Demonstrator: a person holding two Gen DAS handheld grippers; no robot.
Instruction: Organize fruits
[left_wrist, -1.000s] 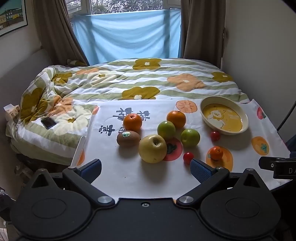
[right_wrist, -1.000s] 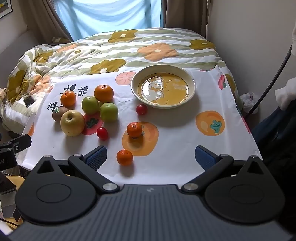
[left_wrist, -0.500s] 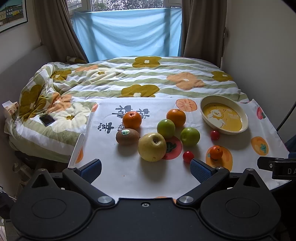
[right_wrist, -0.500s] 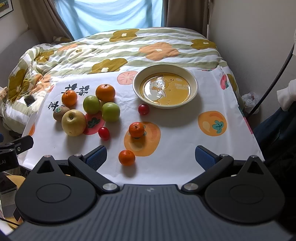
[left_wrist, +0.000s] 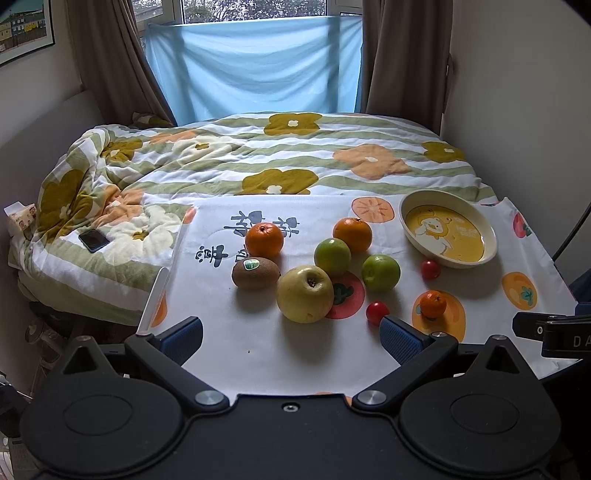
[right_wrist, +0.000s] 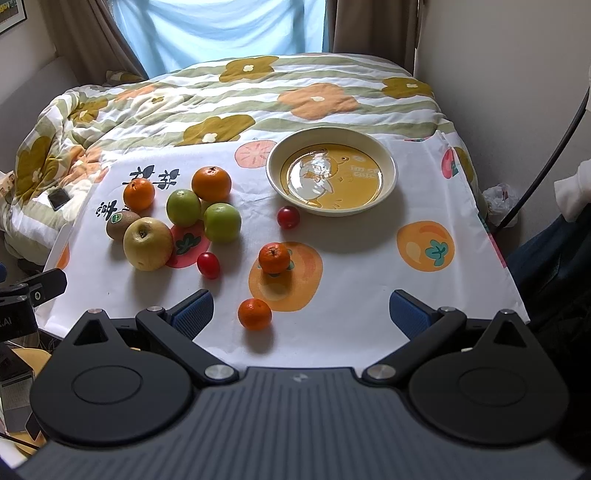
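Observation:
Fruit lies loose on a white printed cloth (right_wrist: 354, 280): a big yellow apple (left_wrist: 305, 294) (right_wrist: 147, 243), a kiwi (left_wrist: 255, 273), two green apples (right_wrist: 221, 222), two oranges (right_wrist: 211, 183), small mandarins (right_wrist: 273, 258) (right_wrist: 254, 314) and cherry tomatoes (right_wrist: 288, 217). A cream bowl with a yellow cartoon inside (right_wrist: 331, 171) (left_wrist: 447, 234) stands empty at the far right. My left gripper (left_wrist: 291, 338) is open, just short of the yellow apple. My right gripper (right_wrist: 301, 316) is open too, with the nearest mandarin between its fingers' line, untouched.
The cloth covers a table set against a bed with a flowered quilt (left_wrist: 280, 162). A phone (left_wrist: 94, 240) lies on the quilt at the left. A wall rises close on the right, with a dark cable (right_wrist: 546, 162) along it. A blue curtain hangs behind.
Both cameras have tilted and shifted slightly; the fruit and bowl sit a little lower and nearer in view. No fruit has moved and both grippers stay open.

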